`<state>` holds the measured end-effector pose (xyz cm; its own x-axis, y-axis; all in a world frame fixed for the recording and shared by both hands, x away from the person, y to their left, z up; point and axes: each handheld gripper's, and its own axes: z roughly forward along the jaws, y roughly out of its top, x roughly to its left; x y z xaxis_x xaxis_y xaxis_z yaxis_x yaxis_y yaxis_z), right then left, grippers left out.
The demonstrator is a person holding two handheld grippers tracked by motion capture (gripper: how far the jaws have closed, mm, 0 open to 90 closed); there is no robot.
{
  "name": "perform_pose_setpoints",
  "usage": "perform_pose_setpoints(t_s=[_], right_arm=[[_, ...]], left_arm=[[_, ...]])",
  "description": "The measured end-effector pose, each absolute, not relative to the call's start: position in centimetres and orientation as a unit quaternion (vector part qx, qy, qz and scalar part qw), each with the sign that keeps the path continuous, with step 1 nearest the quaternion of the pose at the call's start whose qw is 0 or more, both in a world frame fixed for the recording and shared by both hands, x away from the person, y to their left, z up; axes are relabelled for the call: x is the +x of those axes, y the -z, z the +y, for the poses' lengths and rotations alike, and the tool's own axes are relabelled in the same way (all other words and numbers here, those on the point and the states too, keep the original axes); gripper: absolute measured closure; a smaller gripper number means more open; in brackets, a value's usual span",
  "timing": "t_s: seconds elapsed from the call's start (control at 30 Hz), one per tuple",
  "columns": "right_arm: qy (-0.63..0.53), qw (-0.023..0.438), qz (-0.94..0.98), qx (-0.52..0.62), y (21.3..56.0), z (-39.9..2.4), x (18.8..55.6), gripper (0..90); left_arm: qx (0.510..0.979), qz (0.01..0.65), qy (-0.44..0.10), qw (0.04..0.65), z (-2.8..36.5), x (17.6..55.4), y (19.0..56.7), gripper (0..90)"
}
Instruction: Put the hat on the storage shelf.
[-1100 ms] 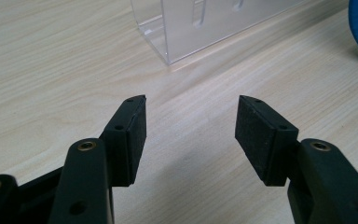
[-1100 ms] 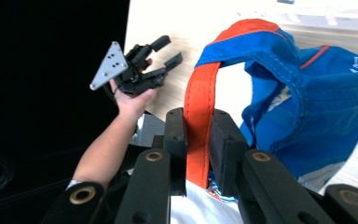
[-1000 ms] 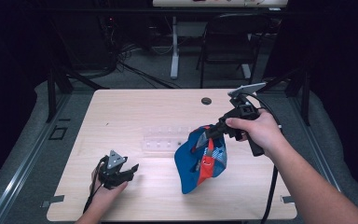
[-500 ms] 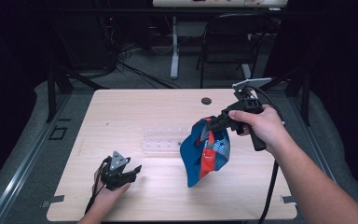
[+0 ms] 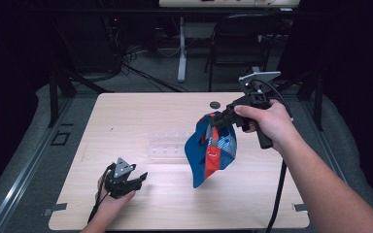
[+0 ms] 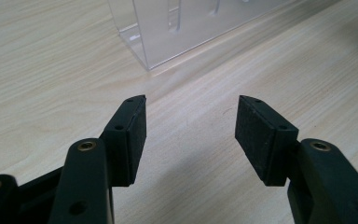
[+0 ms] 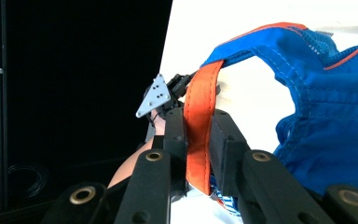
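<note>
At the table's (image 5: 141, 111) near left corner, my left gripper (image 5: 135, 180) rests low on the wood, its jaws spread wide with nothing between them. In the left gripper view those jaws frame bare tabletop, and the corner of a clear plastic rack (image 6: 177, 28) stands a little way ahead. In the high view that rack (image 5: 167, 146) lies at mid-table, between my two hands. Just right of it hangs the blue cap (image 5: 209, 153), clear of the table, its brim pointing down and an orange panel showing in the crown. I hold it up by its orange strap (image 7: 199, 126), which my right gripper (image 7: 198, 140) pinches tight between its pads; the blue cloth bunches to the right of the jaws in the right gripper view. My right hand (image 5: 267, 124) grips the handle above the table's right half. A small dark disc (image 5: 215, 103) sits near the far edge.
</note>
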<state>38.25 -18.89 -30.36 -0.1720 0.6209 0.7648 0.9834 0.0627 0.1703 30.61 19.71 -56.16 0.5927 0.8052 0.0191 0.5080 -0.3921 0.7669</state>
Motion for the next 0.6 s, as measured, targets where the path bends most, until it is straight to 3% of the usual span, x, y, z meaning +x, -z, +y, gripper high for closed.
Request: perform_pose_setpoints(t_s=[0.6], right_arm=[[0.375,0.252,-0.673,-0.586,29.2,-17.9,40.1,78.4]], left_arm=[[0.810,0.404,-0.199,0.376,19.7,30.6,56.2,43.8]])
